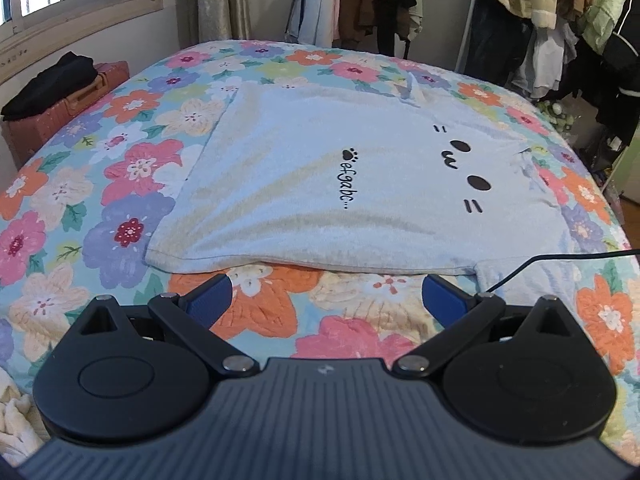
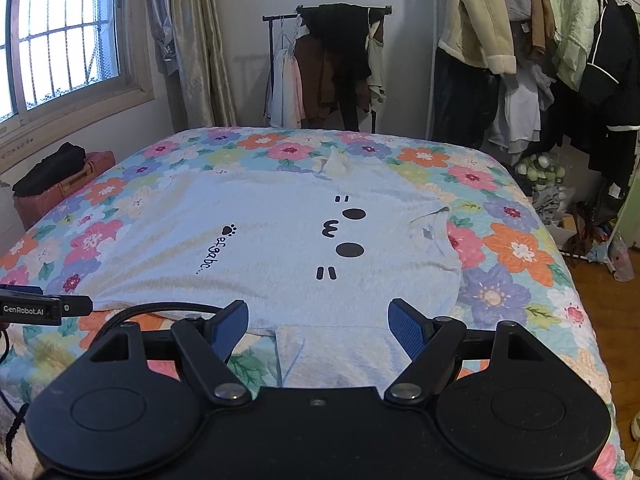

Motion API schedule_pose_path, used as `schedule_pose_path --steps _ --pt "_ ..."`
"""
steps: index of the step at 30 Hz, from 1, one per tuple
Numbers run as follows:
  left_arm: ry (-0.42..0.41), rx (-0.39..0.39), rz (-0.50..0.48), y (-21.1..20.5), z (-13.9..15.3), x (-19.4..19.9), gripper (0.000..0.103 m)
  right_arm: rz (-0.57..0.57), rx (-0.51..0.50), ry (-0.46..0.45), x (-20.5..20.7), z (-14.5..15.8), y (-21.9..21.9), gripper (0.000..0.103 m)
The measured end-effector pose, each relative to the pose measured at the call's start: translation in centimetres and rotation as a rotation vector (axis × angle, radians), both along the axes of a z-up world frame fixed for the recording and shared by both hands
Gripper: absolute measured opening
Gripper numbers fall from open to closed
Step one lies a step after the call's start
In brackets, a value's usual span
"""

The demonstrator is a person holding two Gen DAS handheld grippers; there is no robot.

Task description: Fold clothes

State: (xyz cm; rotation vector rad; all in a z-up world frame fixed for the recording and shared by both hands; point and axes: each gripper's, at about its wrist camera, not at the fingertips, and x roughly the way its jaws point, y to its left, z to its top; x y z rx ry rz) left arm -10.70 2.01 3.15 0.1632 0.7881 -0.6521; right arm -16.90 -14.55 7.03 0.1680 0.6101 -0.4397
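The left hand-held gripper (image 1: pixel 326 294) is wide open and holds nothing; it hovers just before the near edge of the shirt (image 1: pixel 340 176). The right hand-held gripper (image 2: pixel 318 326) is also wide open and empty, above the near sleeve (image 2: pixel 332 360). One pale shirt lies flat, print up, on the flowered bed (image 1: pixel 120 184). I think the folding is not yet begun; next, each gripper must close on cloth.
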Motion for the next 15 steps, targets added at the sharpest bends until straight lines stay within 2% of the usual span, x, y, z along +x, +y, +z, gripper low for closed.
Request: schedule_pose_path --steps 15 --pt "-0.011 0.027 -0.006 -0.41 -0.06 -0.46 0.103 -0.003 -0.002 0.004 -0.14 -0.22 -0.26 0.081"
